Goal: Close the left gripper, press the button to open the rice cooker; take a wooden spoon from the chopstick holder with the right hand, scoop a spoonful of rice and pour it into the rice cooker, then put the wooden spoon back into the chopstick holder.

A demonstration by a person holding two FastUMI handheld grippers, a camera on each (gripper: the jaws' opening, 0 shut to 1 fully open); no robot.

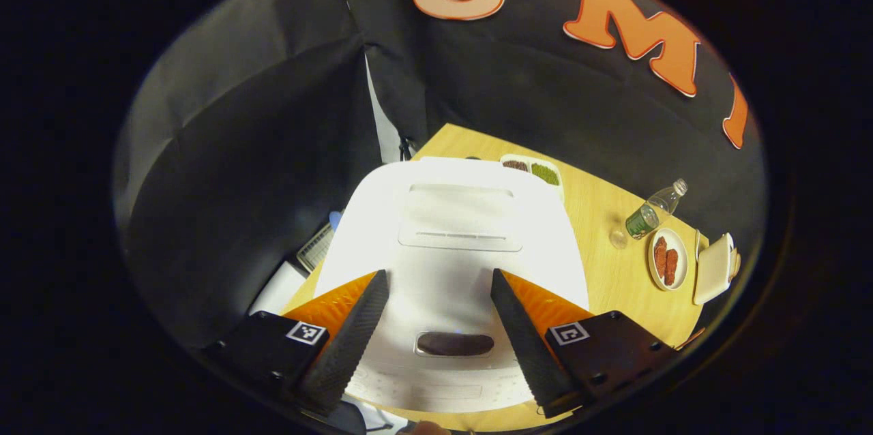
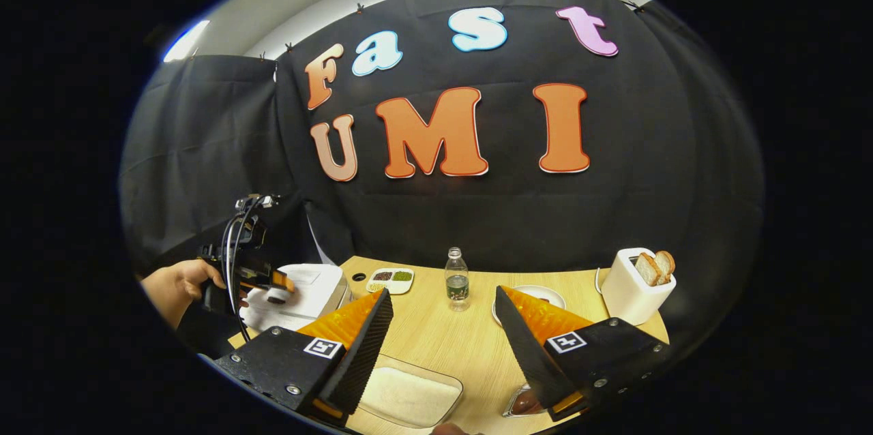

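The white rice cooker (image 1: 450, 230) stands with its lid down, and its dark oval button (image 1: 455, 344) faces me on the front. My left gripper (image 1: 438, 275) hovers just above the lid, open, its fingers spread to either side of the button and touching nothing. In the right gripper view the rice cooker (image 2: 307, 288) sits at the table's left end, with a hand (image 2: 174, 285) holding the left gripper (image 2: 267, 279) over it. My right gripper (image 2: 443, 292) is open and holds nothing, above a clear tray of white rice (image 2: 409, 394) near the front edge.
A water bottle (image 2: 457, 281), a divided dish of beans (image 2: 390, 279), a plate (image 2: 539, 293) and a white toaster with bread (image 2: 634, 285) stand along the back of the wooden table (image 2: 436, 346). A small clear container (image 2: 522, 402) lies under the right finger.
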